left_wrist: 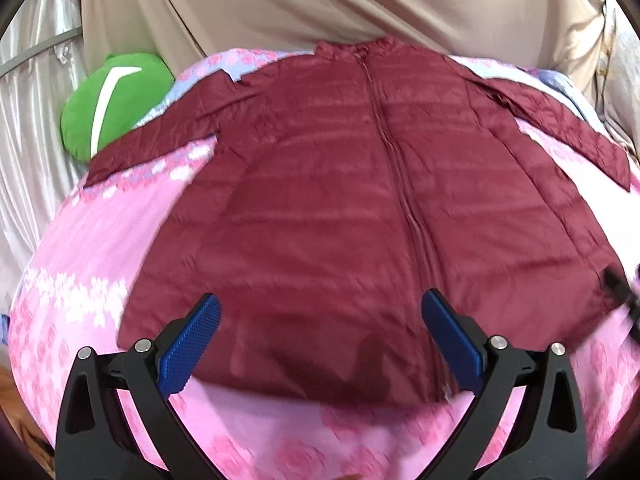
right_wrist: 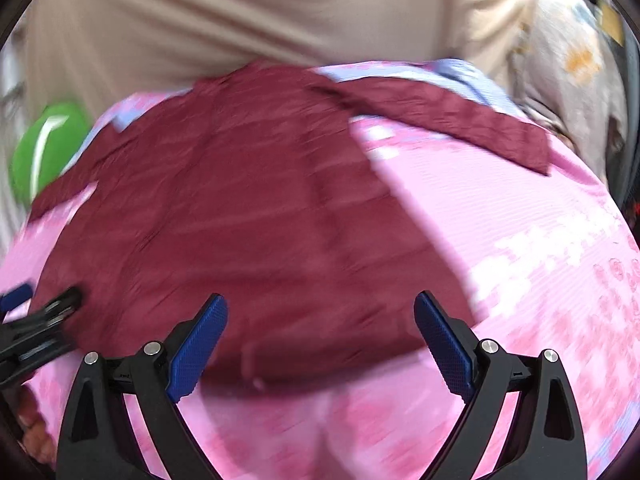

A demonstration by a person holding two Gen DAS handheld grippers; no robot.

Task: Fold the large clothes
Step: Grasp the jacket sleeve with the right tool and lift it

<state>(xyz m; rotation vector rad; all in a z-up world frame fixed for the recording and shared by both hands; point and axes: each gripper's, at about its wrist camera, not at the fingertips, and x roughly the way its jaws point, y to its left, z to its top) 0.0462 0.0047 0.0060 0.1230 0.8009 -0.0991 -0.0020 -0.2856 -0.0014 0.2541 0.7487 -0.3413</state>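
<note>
The maroon jacket (left_wrist: 360, 208) lies flat, zip up and sleeves out, on the pink bedspread (left_wrist: 92, 248), so your left gripper (left_wrist: 320, 340) and right gripper (right_wrist: 320, 344), both spread and empty, hover above its near hem, ready to take the corners.

No readable text, labels, brands or numbers in either view. Only mark: a white curved stripe, not a letter, on the green cushion (left_wrist: 114, 104) at far left. Maroon jacket (left_wrist: 340, 208) and pink patterned bedcover (left_wrist: 80, 248) carry no lettering. Right wrist view too blurred to read fine print.
</note>
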